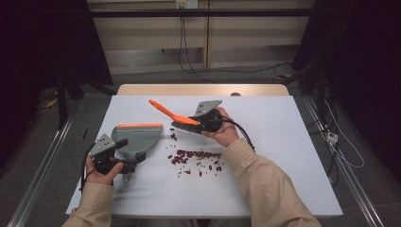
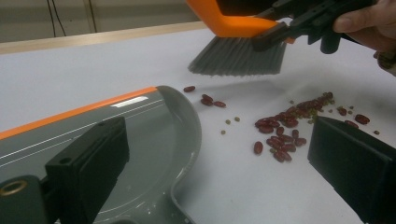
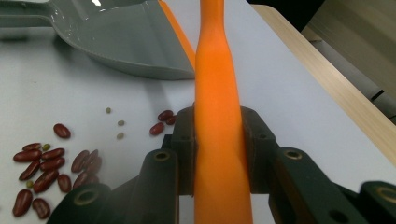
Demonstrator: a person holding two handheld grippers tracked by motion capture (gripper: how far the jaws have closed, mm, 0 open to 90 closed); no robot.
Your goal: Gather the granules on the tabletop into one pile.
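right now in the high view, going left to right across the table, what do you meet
left gripper → grey dustpan with its orange edge → scattered red beans → right gripper, shut on the orange brush, whose handle reaches back left over the beans.

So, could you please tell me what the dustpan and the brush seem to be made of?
The dustpan looks like moulded grey plastic with a glossy finish: light glints off its smooth tray, and an orange strip, possibly rubber, lines its front edge. The brush has a smooth orange handle, probably matt plastic with a soft sheen, and its grey bristles look like fine synthetic fibres.
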